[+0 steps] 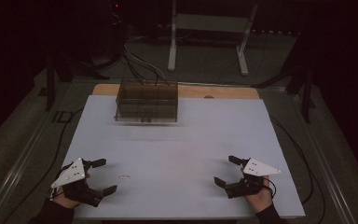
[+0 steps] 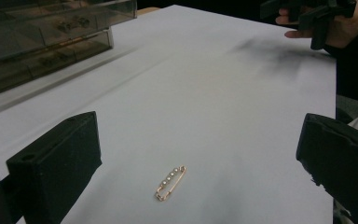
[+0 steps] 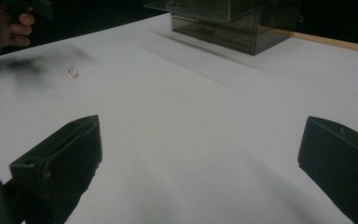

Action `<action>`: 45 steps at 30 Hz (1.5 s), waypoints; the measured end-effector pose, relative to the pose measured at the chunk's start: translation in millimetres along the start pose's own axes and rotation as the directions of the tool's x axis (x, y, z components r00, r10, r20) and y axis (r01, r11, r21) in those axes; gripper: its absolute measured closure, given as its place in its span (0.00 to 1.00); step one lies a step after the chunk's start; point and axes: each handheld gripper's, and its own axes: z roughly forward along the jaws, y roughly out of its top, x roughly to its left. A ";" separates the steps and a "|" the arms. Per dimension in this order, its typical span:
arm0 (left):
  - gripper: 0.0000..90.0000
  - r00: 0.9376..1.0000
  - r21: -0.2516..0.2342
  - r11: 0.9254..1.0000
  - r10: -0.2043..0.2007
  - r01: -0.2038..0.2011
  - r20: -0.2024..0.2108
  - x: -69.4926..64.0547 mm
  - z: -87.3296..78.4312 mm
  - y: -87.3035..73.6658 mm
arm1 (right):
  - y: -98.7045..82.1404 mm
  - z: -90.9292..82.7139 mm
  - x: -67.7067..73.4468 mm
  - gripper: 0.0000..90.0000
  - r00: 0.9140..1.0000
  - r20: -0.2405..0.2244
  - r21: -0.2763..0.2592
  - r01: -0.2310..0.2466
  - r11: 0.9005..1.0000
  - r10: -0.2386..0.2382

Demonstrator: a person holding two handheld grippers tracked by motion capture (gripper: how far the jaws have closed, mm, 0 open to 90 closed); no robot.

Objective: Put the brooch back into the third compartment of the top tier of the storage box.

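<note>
A small gold pin set with pale stones [image 2: 170,182] lies flat on the white table sheet [image 1: 177,140]; it is a pale speck [image 1: 125,177] in the high view and a tiny glint [image 3: 73,72] in the right gripper view. My left gripper [image 1: 105,176] rests at the near left with its jaws wide apart, the pin just beyond and between them, untouched. Near the front right, my right gripper [image 1: 227,171] also stands open with nothing between its jaws, pointing leftward across the sheet.
A smoky transparent box with drawers [image 1: 147,100] stands at the back of the sheet, left of centre, also seen as a box [image 2: 42,37] and a box [image 3: 223,18]. A strip of wooden tabletop [image 1: 223,91] runs behind it. Cables [image 1: 142,65] and a white stand [image 1: 205,28] lie beyond.
</note>
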 end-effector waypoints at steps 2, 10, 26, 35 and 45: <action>0.01 1.000 -0.004 1.000 0.002 -0.002 0.002 0.4 -0.6 1.6 | 0.0 0.0 0.0 0.00 1.000 -0.002 0.000 -0.003 1.000 0.003; 0.01 0.999 -0.028 0.999 0.033 -0.034 -0.020 2.9 -9.4 22.4 | -0.3 -0.2 1.0 0.00 1.000 -0.001 0.004 -0.001 1.000 0.001; 0.01 0.998 -0.053 0.997 0.056 -0.055 0.022 8.7 3.4 40.6 | -0.7 0.3 0.5 0.00 1.000 -0.009 0.001 -0.013 1.000 0.013; 0.01 0.993 -0.049 0.997 0.062 -0.058 0.101 11.9 20.5 39.5 | -1.1 0.3 -1.1 0.00 1.000 -0.009 -0.003 -0.022 1.000 0.022; 0.03 0.987 -0.032 0.997 0.079 -0.076 0.141 15.1 33.0 28.4 | -1.2 0.4 -1.3 0.00 1.000 -0.014 -0.003 -0.026 1.000 0.026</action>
